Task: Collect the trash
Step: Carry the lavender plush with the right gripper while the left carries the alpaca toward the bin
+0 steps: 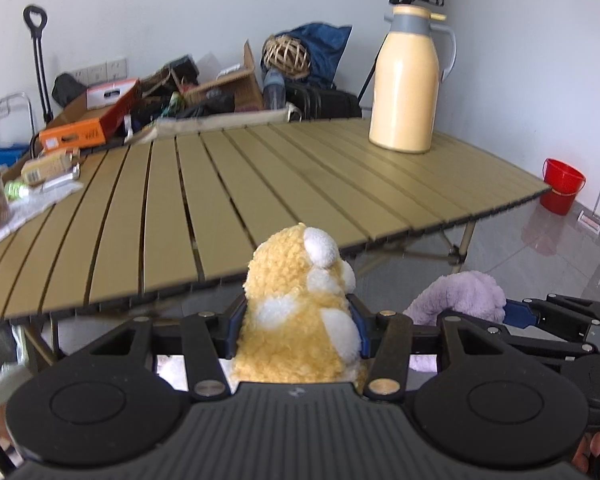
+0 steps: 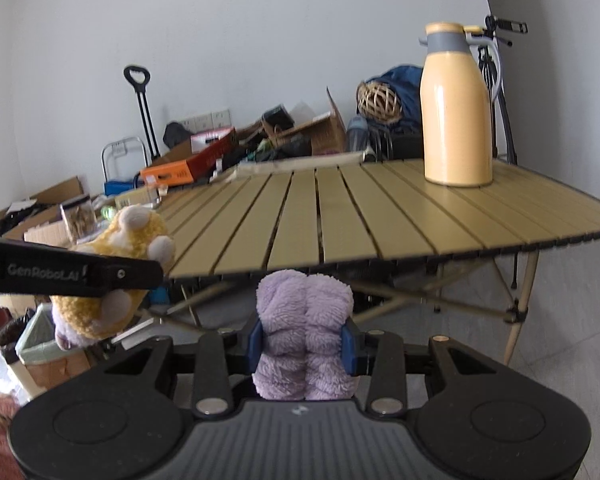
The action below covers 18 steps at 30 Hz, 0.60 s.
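Note:
My left gripper (image 1: 298,330) is shut on a yellow plush toy with white patches (image 1: 300,304), its blue pads pressing both sides. That toy (image 2: 112,280) also shows at the left of the right wrist view, behind the left gripper's black arm. My right gripper (image 2: 303,346) is shut on a fuzzy purple plush toy (image 2: 306,336), which appears in the left wrist view (image 1: 460,296) at the right. Both toys hang in front of the near edge of the olive slatted table (image 1: 220,200), slightly below its top. Trash on the table's far left includes a crumpled white paper (image 1: 36,204) and a carton (image 1: 50,166).
A tall yellow thermos jug (image 1: 406,80) stands at the table's far right. Boxes, bags and a hand cart crowd the wall behind. A red bucket (image 1: 562,186) sits on the floor at right. A lined bin (image 2: 40,340) stands under the table's left end.

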Tool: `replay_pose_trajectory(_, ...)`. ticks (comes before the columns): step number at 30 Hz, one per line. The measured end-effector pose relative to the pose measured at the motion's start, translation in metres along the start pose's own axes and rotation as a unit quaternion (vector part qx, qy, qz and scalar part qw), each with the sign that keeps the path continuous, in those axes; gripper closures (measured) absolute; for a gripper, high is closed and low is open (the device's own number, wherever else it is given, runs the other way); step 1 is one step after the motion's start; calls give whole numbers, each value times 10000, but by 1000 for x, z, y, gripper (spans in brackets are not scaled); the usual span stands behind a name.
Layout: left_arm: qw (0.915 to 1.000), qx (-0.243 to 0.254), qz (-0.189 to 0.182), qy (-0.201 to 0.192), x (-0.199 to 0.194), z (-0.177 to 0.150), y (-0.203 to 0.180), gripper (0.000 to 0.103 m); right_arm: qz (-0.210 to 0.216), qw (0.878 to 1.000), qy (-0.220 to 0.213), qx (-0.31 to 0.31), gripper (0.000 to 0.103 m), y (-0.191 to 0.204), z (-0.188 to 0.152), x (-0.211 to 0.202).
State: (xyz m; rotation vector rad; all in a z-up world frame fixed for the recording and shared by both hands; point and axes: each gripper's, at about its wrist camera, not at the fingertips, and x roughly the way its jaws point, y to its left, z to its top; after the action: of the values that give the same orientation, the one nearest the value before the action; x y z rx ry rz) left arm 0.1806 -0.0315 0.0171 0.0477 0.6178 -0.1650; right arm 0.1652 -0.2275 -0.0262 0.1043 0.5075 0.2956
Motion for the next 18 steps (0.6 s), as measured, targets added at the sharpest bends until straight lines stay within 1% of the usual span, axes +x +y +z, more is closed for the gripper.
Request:
replay_pose_trajectory(9,9980,-290,82,560,20,-41,14,52,17,9976,685,53,66,3,-34,17)
replay_pose_trajectory(18,9913,-584,285,1149,54,-71,30,52,12,9921,1256,26,66,7,-55,41)
